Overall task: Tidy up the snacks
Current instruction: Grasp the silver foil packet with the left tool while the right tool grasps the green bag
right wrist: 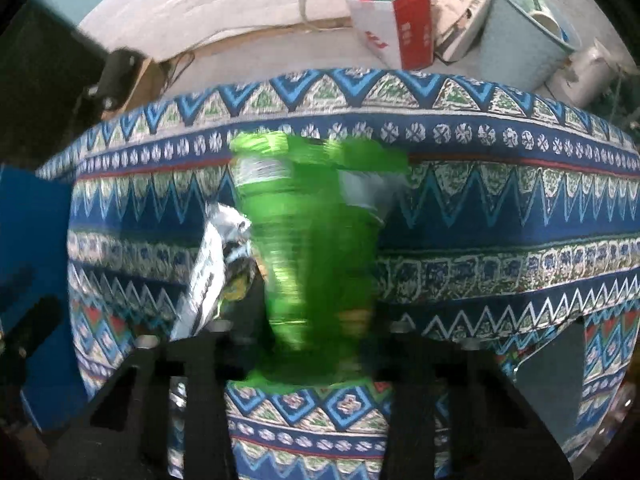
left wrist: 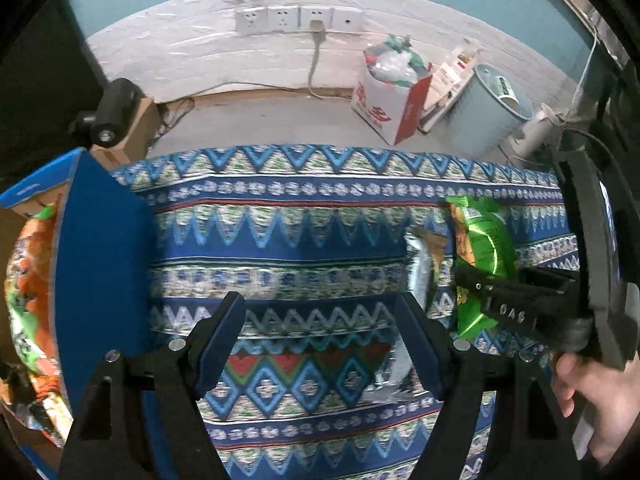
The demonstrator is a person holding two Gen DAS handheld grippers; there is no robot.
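Note:
A green snack bag (left wrist: pixel 482 256) is gripped by my right gripper (left wrist: pixel 476 284), seen from the side at the right of the left wrist view. In the right wrist view the same green bag (right wrist: pixel 316 256) is blurred and fills the space between the fingers of my right gripper (right wrist: pixel 308 340). A silver snack bag (left wrist: pixel 420 276) hangs beside it, also in the right wrist view (right wrist: pixel 208 268). My left gripper (left wrist: pixel 324 340) is open and empty above the patterned tablecloth (left wrist: pixel 280 240). A blue cardboard box (left wrist: pixel 96 264) at the left holds orange and green snack bags (left wrist: pixel 28 292).
Beyond the table's far edge is a floor with a red and white carton (left wrist: pixel 390 104) full of rubbish, a pale blue bin (left wrist: pixel 490 108), a brown box (left wrist: pixel 132 132) and a wall with sockets (left wrist: pixel 296 18). The box flap (right wrist: pixel 36 280) stands at the left.

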